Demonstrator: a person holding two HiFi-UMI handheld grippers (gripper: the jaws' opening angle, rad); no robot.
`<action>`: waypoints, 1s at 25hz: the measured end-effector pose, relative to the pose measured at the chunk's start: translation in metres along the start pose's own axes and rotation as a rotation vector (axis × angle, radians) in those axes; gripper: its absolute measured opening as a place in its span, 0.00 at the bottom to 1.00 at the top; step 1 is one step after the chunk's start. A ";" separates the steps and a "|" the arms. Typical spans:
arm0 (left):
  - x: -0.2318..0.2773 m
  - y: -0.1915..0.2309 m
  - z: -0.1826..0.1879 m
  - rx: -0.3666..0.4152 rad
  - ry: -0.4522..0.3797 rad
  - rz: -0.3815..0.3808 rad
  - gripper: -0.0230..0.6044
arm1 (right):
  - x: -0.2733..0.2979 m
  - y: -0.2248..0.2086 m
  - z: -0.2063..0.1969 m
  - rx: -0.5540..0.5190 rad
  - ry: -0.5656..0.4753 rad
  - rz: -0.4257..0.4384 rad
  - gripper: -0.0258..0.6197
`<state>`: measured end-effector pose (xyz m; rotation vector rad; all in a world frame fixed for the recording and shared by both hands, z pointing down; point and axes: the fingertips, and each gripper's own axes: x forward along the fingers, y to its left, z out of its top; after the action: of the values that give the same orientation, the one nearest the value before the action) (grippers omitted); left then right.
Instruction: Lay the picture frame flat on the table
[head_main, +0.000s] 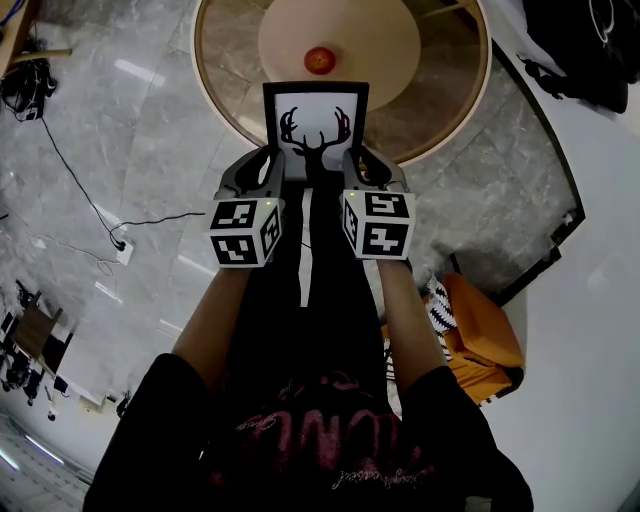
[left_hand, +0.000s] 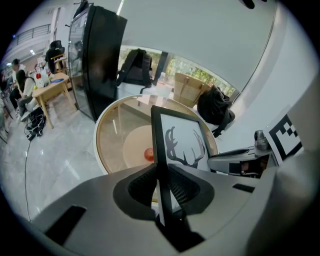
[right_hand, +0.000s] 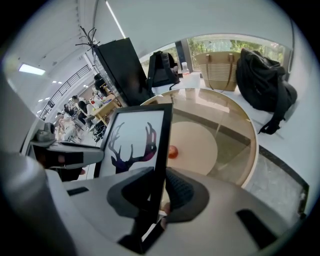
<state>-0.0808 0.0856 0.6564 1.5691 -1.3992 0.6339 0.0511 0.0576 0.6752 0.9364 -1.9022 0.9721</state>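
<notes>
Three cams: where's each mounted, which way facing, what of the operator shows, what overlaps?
Head view: on the person's head, facing steeply down at the table; forearms, torso, left gripper and right gripper show.
Left gripper view: on the left gripper, facing along its jaws, shut on the picture frame's left edge; the right gripper shows at right.
Right gripper view: on the right gripper, jaws shut on the frame's right edge; left gripper at left.
Shared: all see frame, table, red round object.

No readable text, shirt lettering (head_main: 312, 442) illegible
</notes>
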 end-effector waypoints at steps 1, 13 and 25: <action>0.002 0.001 -0.002 -0.002 0.002 0.002 0.15 | 0.002 0.000 -0.001 0.000 0.002 0.001 0.16; 0.022 0.009 -0.024 -0.020 0.030 0.013 0.15 | 0.026 -0.006 -0.022 0.014 0.032 0.009 0.16; 0.038 0.017 -0.049 -0.038 0.071 0.011 0.15 | 0.044 -0.007 -0.047 0.034 0.083 0.003 0.16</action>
<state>-0.0790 0.1110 0.7154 1.4962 -1.3606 0.6593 0.0533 0.0835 0.7345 0.8994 -1.8240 1.0328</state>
